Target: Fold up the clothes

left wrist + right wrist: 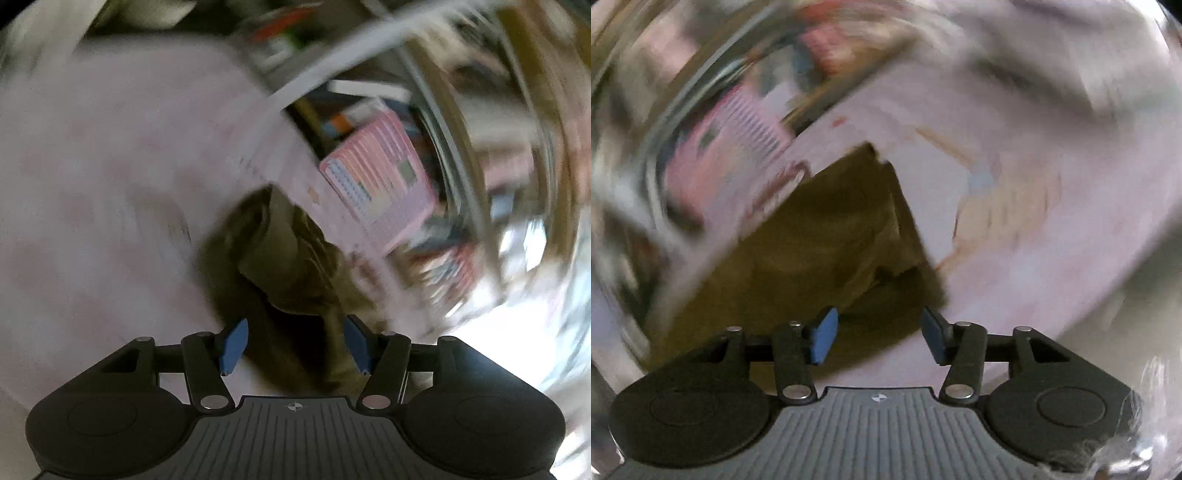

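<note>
no readable text, label or number; both views heavily motion-blurred.

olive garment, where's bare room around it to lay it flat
Bare pale sheet lies left of the olive garment in the left wrist view, and right of it in the right. It is crowded past the sheet's edge, around the pink box; blur hides more.

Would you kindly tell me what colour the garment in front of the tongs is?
Olive green garment; it shows best in the right wrist view.

One olive garment point(280, 258), one pale pink sheet point(92, 184), two tongs point(293, 347) point(879, 336)
</note>
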A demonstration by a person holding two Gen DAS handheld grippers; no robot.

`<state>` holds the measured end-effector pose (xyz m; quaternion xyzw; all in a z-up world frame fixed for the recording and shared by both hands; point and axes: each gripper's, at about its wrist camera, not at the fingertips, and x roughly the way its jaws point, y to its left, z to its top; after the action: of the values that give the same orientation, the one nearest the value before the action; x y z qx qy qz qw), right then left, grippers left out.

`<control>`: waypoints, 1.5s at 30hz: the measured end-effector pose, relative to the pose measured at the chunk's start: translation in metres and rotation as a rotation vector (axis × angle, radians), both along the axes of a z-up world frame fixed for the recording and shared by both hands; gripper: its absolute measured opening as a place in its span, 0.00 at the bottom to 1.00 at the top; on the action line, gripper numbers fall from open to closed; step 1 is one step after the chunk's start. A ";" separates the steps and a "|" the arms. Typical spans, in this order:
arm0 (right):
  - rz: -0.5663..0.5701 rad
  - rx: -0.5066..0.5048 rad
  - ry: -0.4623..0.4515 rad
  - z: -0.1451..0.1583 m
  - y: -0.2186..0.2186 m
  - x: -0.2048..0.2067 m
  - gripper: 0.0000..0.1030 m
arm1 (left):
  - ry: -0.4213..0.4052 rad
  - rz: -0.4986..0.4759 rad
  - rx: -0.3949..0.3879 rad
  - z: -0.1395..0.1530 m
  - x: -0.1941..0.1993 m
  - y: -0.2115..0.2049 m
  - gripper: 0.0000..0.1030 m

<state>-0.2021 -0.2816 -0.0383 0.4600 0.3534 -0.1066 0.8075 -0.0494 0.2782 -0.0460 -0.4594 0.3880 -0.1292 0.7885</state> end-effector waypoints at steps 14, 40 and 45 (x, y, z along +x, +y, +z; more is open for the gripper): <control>-0.349 0.391 -0.007 -0.038 -0.024 0.033 0.05 | 0.090 0.128 -0.060 0.000 0.065 -0.029 0.04; -0.211 0.018 0.143 -0.008 0.003 -0.005 0.30 | 0.139 0.046 0.056 -0.019 0.039 -0.008 0.26; -0.236 0.032 0.163 -0.008 -0.001 -0.006 0.36 | 0.188 0.140 0.016 -0.030 0.039 0.000 0.45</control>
<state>-0.2077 -0.2826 -0.0466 0.5009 0.3629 -0.2324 0.7506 -0.0107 0.2781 -0.0756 -0.4893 0.4280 -0.0272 0.7594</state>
